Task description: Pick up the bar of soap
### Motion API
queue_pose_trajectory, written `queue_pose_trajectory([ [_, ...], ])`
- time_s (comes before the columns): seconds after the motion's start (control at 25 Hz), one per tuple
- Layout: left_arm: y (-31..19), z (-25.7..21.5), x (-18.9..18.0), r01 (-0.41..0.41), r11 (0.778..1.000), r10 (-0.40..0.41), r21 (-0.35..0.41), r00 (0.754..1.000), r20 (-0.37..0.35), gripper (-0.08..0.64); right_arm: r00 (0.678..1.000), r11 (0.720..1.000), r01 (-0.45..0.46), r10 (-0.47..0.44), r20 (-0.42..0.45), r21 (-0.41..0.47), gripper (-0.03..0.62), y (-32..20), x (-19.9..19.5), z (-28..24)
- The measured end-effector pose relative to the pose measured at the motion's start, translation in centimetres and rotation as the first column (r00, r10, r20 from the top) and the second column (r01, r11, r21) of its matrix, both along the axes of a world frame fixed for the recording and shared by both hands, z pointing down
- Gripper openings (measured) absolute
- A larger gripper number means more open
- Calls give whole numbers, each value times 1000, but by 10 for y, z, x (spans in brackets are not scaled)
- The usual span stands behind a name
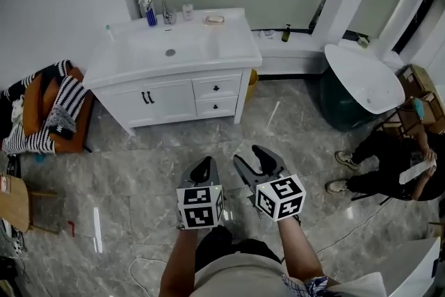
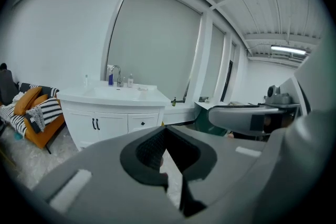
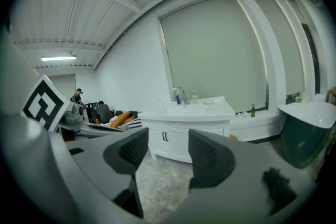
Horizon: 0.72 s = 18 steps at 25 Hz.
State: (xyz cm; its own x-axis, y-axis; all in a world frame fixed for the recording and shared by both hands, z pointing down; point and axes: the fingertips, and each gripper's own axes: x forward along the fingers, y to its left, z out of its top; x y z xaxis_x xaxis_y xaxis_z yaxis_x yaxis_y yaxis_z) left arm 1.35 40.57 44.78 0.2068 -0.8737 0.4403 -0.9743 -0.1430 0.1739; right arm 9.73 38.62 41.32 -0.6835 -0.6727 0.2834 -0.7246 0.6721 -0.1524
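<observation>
The bar of soap [image 1: 215,19] is pale and lies in a small dish at the back right of the white vanity top [image 1: 229,45], next to the faucet [image 1: 161,8]. It shows as a small speck in the left gripper view [image 2: 143,88] and the right gripper view [image 3: 209,102]. Both grippers hang over the marble floor, well short of the vanity. My left gripper [image 1: 202,167] [image 2: 167,147] is shut, with nothing in it. To its right, my right gripper [image 1: 259,160] [image 3: 168,152] is open and empty.
An orange chair with striped cushions [image 1: 49,108] stands left of the vanity. A dark green tub with a white rim [image 1: 361,80] is at the right, with a crouching person [image 1: 389,163] near it. A dark bottle [image 1: 286,33] stands on the window ledge.
</observation>
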Motion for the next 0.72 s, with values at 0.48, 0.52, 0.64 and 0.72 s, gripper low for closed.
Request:
queue_pose_trajectory([
  [0.48,-36,-10,-31,12,1000,-13,22,999,34,6,996,999,21,-18,-85,36,242,-29,-33,7],
  [0.52,-37,-9,-31,12,1000,-13,19,999,43,6,997,999,18,-14,-80,44,242,-31,-34,6],
  [0.64,-37,0,-33,28,1000,-27,-6,996,82,6,997,999,-2,6,-82,52,242,-38,-33,7],
  [0.72,-43,5,-30,28,1000,-27,-6,997,77,7,995,999,-25,29,-95,42,242,-49,-29,12],
])
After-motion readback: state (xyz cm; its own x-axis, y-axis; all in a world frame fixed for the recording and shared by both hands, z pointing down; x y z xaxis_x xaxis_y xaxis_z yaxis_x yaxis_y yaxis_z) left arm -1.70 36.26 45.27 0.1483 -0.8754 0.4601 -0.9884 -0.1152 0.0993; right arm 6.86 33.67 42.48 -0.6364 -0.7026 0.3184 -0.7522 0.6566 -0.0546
